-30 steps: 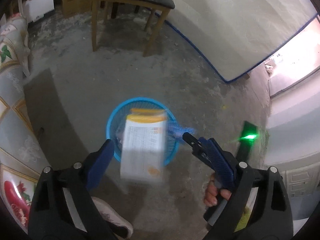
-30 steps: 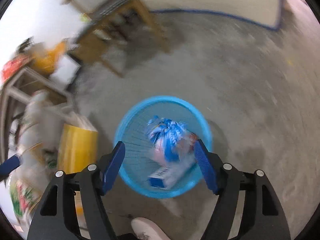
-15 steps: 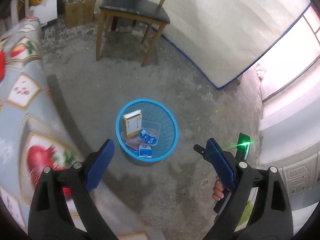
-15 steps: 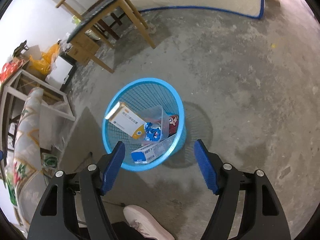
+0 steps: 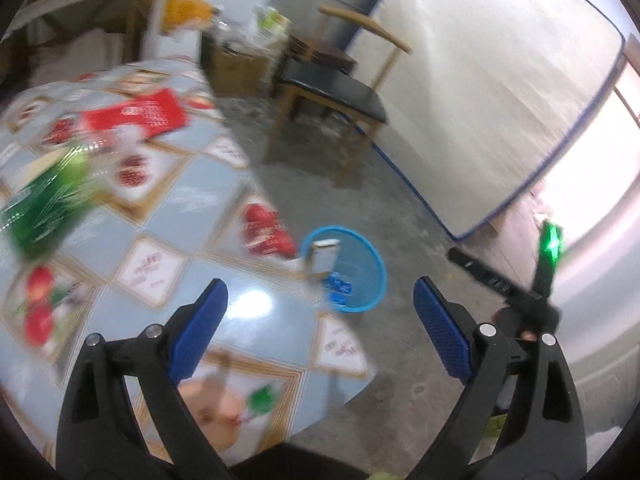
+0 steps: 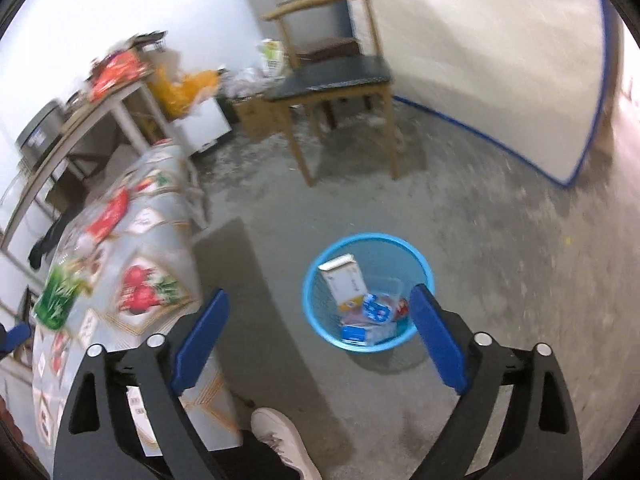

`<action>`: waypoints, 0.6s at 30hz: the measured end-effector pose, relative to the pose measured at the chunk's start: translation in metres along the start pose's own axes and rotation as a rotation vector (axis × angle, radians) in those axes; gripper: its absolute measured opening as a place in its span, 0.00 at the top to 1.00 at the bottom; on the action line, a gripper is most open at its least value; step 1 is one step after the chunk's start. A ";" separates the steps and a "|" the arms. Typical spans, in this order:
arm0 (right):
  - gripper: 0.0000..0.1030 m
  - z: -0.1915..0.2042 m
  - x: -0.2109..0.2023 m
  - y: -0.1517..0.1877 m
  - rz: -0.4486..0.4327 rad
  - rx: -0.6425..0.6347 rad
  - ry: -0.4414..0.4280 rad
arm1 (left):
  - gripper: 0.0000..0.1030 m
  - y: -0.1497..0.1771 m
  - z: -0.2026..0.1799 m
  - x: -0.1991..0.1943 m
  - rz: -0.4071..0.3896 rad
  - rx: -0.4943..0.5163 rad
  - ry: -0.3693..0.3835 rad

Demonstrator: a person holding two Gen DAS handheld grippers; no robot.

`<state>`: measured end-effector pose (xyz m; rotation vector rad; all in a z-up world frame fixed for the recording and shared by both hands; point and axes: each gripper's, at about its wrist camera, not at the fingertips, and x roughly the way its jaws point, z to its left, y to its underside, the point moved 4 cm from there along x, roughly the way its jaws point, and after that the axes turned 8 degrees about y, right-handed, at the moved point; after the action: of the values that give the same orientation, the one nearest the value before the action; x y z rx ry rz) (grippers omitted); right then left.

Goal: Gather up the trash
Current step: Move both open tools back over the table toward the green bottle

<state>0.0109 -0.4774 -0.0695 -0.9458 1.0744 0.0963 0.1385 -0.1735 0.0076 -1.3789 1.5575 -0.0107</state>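
The left gripper (image 5: 320, 304) is wide apart and nothing is between its blue pads (image 5: 200, 328). It hangs over the edge of a table (image 5: 168, 208) covered with a pale blue cloth with fruit pictures. On this cloth lie a green packet (image 5: 44, 204) and a red packet (image 5: 136, 116), both blurred.

The right gripper (image 6: 320, 320) is also released; its jaws have just been opening wider and they hold nothing. It points down at the concrete floor (image 6: 500, 240), with the bin (image 6: 416, 256) just ahead, between the pads in the picture but well below them.

The bin is a blue mesh basket and stands on the floor beside the table. The trash is inside it: a white box (image 6: 344, 284) with an orange band leans against the wall of the bin, and under it lie a small blue box (image 6: 354, 334), a blue and white wrapper (image 6: 376, 308) and a clear plastic piece (image 6: 390, 286). In the left view the same bin (image 5: 368, 252) shows past the table edge, with the white box (image 5: 324, 258) standing up in it.

Behind the bin stands a wooden chair (image 6: 340, 76) with a dark seat, and a large white panel (image 6: 480, 60) with blue edge leans on the wall. A white shoe (image 6: 284, 440) of the person is on the floor near the right gripper. Far left there are shelves (image 6: 100, 108) with some cluttered things, too blurred to name.
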 end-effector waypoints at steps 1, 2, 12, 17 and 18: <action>0.07 0.016 -0.010 -0.001 -0.015 -0.028 0.001 | 0.11 0.004 0.008 -0.010 -0.013 -0.010 -0.013; 0.06 0.030 -0.017 0.000 -0.022 -0.057 0.008 | 0.11 0.012 0.019 -0.024 -0.032 -0.028 -0.031; 0.06 0.187 -0.058 0.025 -0.059 -0.363 -0.040 | 0.11 0.055 0.114 -0.121 -0.226 -0.175 -0.178; 0.06 0.261 -0.055 0.029 0.023 -0.382 -0.265 | 0.11 0.074 0.164 -0.141 -0.232 -0.264 -0.221; 0.06 0.273 -0.052 0.028 0.055 -0.370 -0.315 | 0.11 0.077 0.175 -0.145 -0.229 -0.277 -0.235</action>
<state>0.1628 -0.2506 -0.0078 -1.1867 0.8018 0.4871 0.1733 0.0612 -0.0289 -1.7047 1.2328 0.2274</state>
